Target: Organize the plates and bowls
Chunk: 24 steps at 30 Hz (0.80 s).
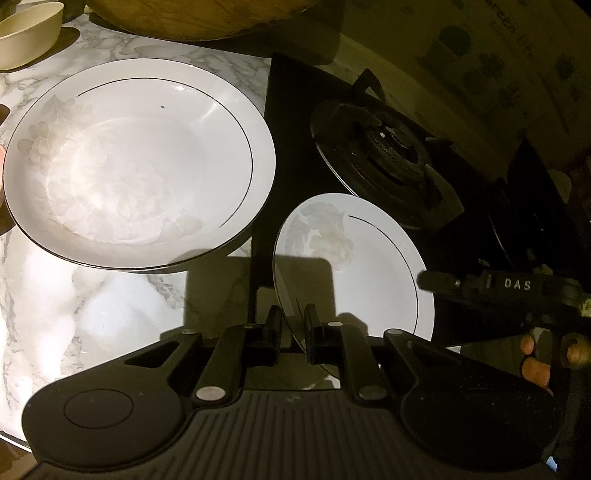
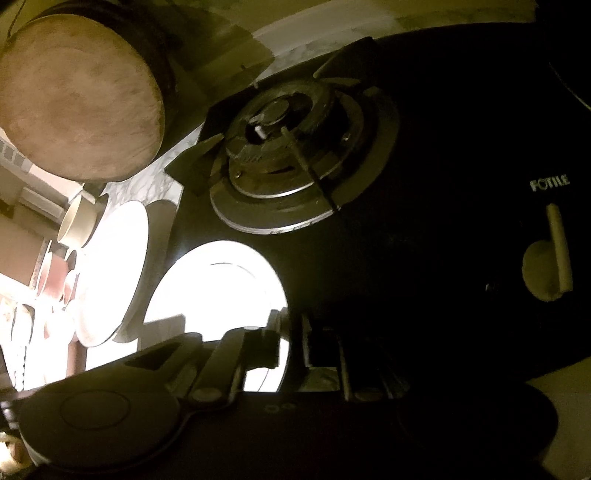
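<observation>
A small white plate [image 1: 354,277] with a thin dark rim line and a faint floral print sits over the front left corner of the black hob. My left gripper [image 1: 293,330] is shut on its near rim. My right gripper [image 1: 428,281] reaches in from the right at the plate's right edge. In the right wrist view the same plate [image 2: 221,288] glares white. Its rim passes between the fingers of my right gripper [image 2: 293,336], with a slim dark gap beside the right finger. A larger matching plate [image 1: 140,162] lies on the marble counter to the left.
A gas burner [image 1: 384,158] with its pan support stands just behind the small plate. A round wooden board [image 2: 77,99] leans at the back. A cream bowl [image 1: 29,33] and several cups [image 2: 55,273] sit at the far left. A stove knob [image 2: 546,266] is on the right.
</observation>
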### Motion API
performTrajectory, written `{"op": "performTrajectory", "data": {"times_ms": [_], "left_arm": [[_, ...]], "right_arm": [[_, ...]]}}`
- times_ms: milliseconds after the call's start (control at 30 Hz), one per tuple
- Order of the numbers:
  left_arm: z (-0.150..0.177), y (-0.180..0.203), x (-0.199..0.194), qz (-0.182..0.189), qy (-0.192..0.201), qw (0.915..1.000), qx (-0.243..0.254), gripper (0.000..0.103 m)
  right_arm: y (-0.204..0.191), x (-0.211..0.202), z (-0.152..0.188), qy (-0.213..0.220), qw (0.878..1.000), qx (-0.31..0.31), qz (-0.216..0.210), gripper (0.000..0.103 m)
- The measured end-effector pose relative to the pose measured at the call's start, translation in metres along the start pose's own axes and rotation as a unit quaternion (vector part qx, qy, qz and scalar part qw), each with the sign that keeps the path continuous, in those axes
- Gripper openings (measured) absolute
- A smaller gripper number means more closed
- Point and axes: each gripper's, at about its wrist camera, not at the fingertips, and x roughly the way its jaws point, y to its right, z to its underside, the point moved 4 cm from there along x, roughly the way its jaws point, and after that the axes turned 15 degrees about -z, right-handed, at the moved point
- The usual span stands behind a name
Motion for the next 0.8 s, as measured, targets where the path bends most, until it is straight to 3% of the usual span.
{"op": "performTrajectory", "data": {"times_ms": [300,433,800], "left_arm": [[0.0,0.0,-0.001,0.001,0.0,1.0,-0.001,0.011],[0.0,0.0,-0.001,0.0,0.0,1.0,0.0,0.011],[-0.001,0.0,-0.001,0.003,-0.002,1.0,0.0,0.011]], "right_arm": [[0.007,0.002,-0.011,0.004,1.0,0.01,-0.01,0.019],[0.007,0.005,-0.019,0.011,1.0,0.009,-0.008,0.027],[0.0,0.016,-0.025,-0.017,0.999,-0.022,-0.021,0.022]]}}
